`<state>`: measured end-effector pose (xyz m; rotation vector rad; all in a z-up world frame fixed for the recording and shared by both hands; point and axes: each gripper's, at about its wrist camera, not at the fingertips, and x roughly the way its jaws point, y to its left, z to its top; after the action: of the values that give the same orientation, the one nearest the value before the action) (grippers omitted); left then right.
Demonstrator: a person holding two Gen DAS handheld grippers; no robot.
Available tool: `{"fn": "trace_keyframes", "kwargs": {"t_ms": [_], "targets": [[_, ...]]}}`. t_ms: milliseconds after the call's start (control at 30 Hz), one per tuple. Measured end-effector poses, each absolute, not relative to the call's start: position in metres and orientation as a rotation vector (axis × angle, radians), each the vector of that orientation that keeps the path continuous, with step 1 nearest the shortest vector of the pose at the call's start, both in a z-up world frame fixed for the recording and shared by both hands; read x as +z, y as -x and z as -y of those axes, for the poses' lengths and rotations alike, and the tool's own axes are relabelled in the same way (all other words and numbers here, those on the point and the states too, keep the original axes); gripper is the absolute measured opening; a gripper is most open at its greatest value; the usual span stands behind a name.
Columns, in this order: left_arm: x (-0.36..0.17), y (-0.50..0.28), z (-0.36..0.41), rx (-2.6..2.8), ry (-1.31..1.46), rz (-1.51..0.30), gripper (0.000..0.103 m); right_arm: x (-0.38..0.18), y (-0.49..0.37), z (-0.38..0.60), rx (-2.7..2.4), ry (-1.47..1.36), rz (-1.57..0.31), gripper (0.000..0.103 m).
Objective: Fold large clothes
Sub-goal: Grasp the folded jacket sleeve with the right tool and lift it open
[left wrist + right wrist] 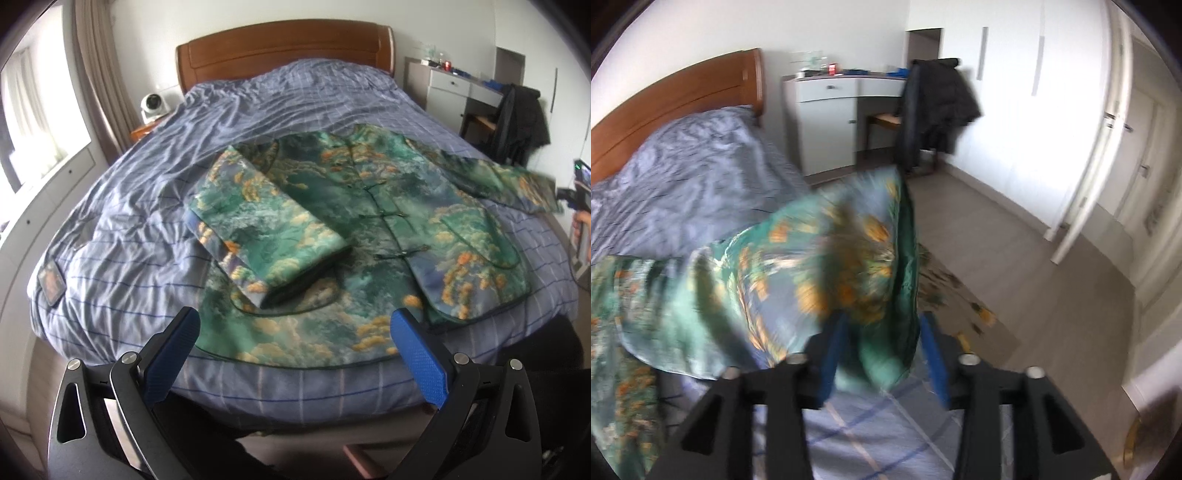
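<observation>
A green and orange patterned jacket (369, 221) lies face up on the bed (258, 110). Its left sleeve (266, 229) is folded across the body. My left gripper (295, 332) is open and empty, above the jacket's hem at the bed's near edge. The right sleeve (517, 184) stretches out over the bed's right side. My right gripper (882, 332) has that sleeve's cuff (849, 266) lifted between its fingers; the cloth is blurred. The right gripper also shows at the far right of the left wrist view (565, 199).
A wooden headboard (284, 48) stands at the back. A white desk (827, 122) and a chair draped with a dark coat (938, 110) stand right of the bed. White wardrobes (1015, 92) line the right wall. A small white fan (153, 105) sits left.
</observation>
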<state>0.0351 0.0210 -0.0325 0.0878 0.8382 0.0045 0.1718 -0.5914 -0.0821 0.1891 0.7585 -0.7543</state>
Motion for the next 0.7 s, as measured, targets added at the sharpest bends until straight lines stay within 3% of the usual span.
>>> {"fn": "trace_keyframes", "kwargs": {"t_ms": [167, 333, 500, 600, 700], "targets": [[-0.042, -0.048, -0.038, 0.001, -0.1, -0.838, 0.103, -0.099, -0.142, 0.556, -0.61, -0.196, -0.839, 0.046], [-0.06, -0.063, -0.041, -0.011, -0.149, -0.88, 0.103, -0.12, -0.096, 0.459, -0.212, -0.112, -0.982, 0.046], [-0.069, -0.067, -0.039, -0.045, -0.104, -0.917, 0.103, -0.163, -0.056, 0.35, 0.186, 0.187, -1.182, 0.047], [-0.074, -0.071, -0.038, -0.059, -0.045, -0.949, 0.103, -0.182, -0.059, 0.319, 0.178, 0.298, -1.155, 0.047], [-0.071, -0.068, -0.042, -0.052, -0.011, -0.954, 0.102, -0.157, -0.088, 0.325, 0.138, 0.086, -0.997, 0.045]]}}
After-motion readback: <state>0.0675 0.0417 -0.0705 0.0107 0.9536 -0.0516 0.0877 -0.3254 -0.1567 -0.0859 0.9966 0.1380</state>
